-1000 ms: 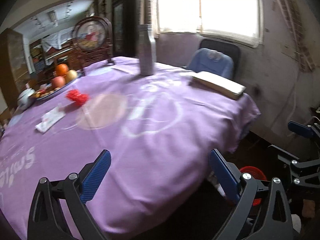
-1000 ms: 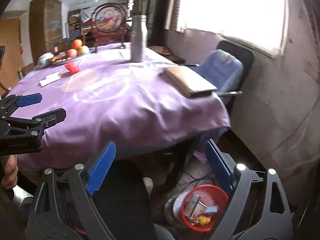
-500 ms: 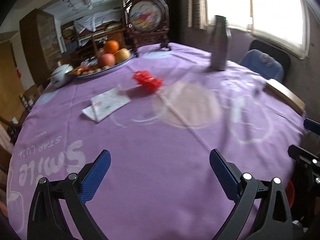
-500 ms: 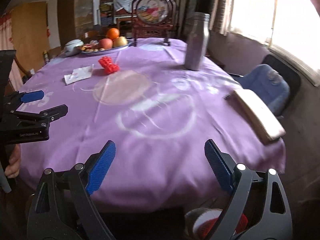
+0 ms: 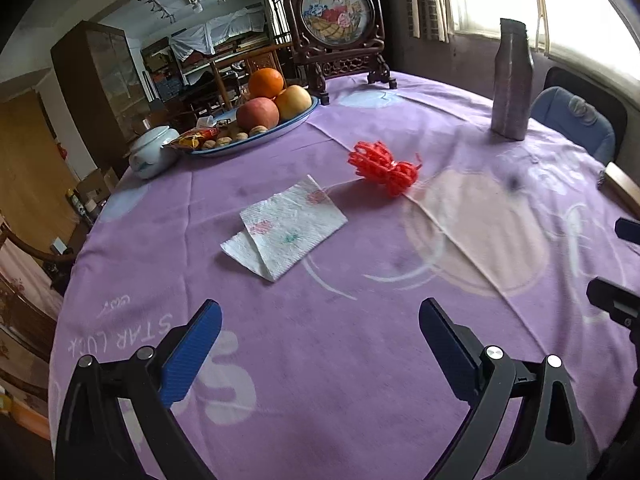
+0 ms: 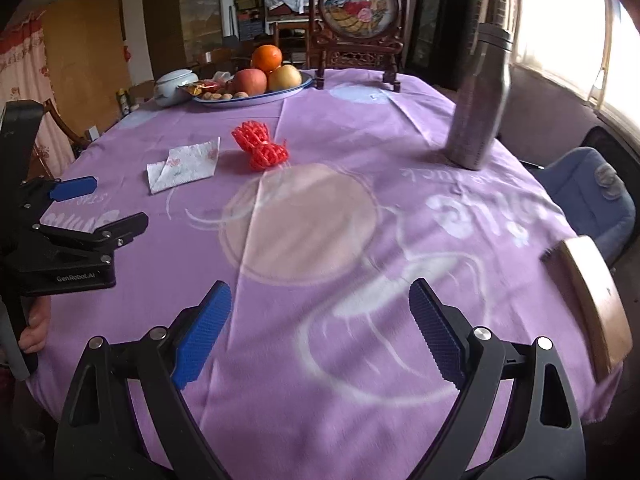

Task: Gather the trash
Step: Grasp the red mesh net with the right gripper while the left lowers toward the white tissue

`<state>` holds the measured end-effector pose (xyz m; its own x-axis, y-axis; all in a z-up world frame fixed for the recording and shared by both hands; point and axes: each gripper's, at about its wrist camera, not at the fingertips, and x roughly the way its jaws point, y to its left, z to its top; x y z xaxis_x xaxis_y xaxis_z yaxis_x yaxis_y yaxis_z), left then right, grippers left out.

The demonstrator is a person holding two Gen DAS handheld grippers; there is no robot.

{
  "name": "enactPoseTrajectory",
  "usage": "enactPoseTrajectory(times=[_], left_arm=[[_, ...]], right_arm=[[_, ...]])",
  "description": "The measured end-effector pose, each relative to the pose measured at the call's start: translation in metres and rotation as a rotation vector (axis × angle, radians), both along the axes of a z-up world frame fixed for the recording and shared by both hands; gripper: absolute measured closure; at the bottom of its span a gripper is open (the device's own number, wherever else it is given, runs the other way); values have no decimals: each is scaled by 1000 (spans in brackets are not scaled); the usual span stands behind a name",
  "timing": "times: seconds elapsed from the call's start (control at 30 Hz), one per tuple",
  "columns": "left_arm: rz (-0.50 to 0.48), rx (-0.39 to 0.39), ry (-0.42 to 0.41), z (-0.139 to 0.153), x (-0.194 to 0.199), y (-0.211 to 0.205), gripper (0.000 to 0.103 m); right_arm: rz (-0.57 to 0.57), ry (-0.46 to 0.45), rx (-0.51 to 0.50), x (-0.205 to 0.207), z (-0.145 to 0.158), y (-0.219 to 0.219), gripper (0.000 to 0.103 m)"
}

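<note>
A folded white paper napkin (image 5: 286, 228) lies on the purple tablecloth (image 5: 320, 360), ahead of my left gripper (image 5: 318, 346), which is open and empty above the cloth. A crumpled red foam net (image 5: 384, 168) lies just beyond the napkin to the right. In the right wrist view the napkin (image 6: 184, 164) and red net (image 6: 260, 146) lie far ahead to the left. My right gripper (image 6: 320, 330) is open and empty over the cloth's near part. The left gripper (image 6: 96, 208) shows at that view's left edge.
A fruit plate (image 5: 256, 136) with an orange and apples, a white lidded jar (image 5: 154, 152) and a framed round ornament (image 5: 340, 20) stand at the table's far side. A metal bottle (image 5: 512, 84) stands at right. A wooden board (image 6: 592, 300) lies at the right edge, a blue chair (image 6: 592, 196) beyond.
Both views have swung up and left from the table's edge and the red bin on the floor to face the tabletop. The napkin and red net are now closer to the left gripper.
</note>
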<state>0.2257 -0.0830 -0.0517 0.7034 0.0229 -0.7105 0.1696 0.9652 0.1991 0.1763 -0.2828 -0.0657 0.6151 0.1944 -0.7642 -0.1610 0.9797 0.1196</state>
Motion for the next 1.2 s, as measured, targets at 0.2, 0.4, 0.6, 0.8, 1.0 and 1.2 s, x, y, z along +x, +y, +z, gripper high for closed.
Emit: enactPoseTrajectory(times=[0.2,0.4,0.6,0.8,1.0,1.2], left_arm=[[-7,30,5,-6,18,2,6],[-4,6,44,-17,40,11,6],[17,-80,107,-29,64,32,6],[52,-162,136,-29,74,49,6],[27,-196,128,-29,84,49,6],[34,-232,111,-26,90,54,6]], right_arm=[[18,28,38,32,-4,7,16],[54,36,65,69,-3,21,15],[117,56,150,123,-7,48,15],[171,90,204,175,-22,83,15],[130,153,231,195,-46,77,56],[64,110,269,191,-38,50,71]])
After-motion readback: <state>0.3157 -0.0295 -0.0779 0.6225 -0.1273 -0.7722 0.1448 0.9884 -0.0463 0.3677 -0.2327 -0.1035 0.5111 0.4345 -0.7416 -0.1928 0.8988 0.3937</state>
